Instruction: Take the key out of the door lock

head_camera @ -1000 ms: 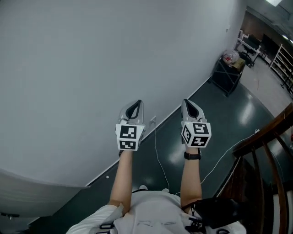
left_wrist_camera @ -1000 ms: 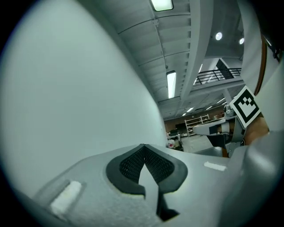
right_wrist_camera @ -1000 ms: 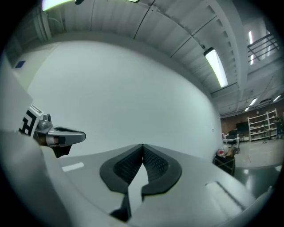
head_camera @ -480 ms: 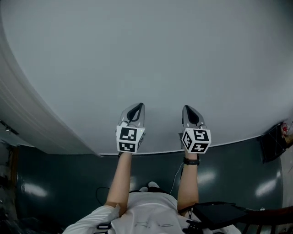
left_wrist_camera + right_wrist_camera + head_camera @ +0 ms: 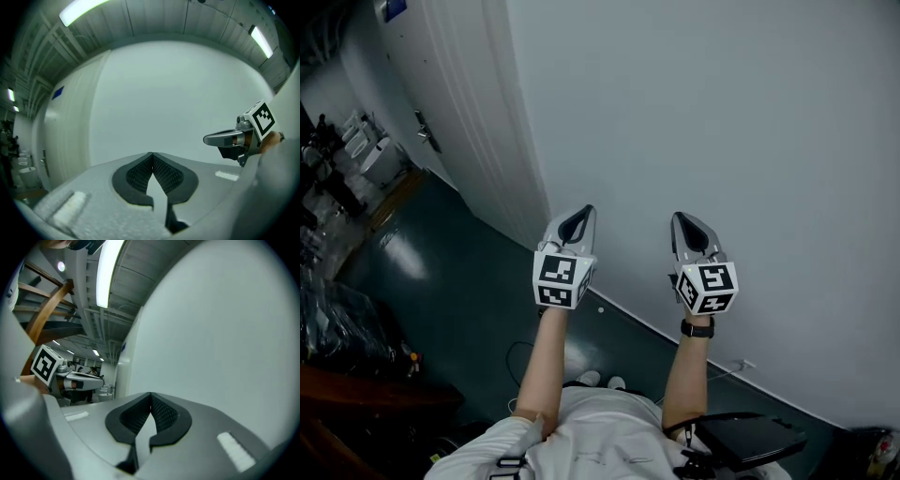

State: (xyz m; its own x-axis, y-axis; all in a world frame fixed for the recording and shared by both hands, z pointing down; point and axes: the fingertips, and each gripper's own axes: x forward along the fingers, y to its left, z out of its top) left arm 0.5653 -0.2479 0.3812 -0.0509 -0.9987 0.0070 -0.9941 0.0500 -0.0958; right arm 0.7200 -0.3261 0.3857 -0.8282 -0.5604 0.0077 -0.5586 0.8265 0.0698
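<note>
A white door (image 5: 459, 112) stands at the upper left of the head view, with a dark lever handle (image 5: 425, 132) on it; the key is too small to make out. My left gripper (image 5: 578, 217) and right gripper (image 5: 687, 225) are held up side by side before a plain white wall (image 5: 722, 122), well to the right of the door. Both are shut with nothing between the pads. The left gripper view shows its closed jaws (image 5: 152, 154), the door (image 5: 70, 131) at the left and the right gripper (image 5: 220, 138) beside it. The right gripper view shows shut jaws (image 5: 151, 394).
Dark green floor (image 5: 441, 281) runs along the wall's foot. Cluttered gear and white fixtures (image 5: 370, 155) sit beyond the door at the far left. A dark wooden piece (image 5: 366, 398) lies at the bottom left, a black bag (image 5: 750, 439) at the person's right hip, and a cable (image 5: 520, 356) on the floor.
The head view has swung left along the wall: the stair rail and far room are gone and the door has come into view at the upper left. Both grippers stay shut and side by side.
</note>
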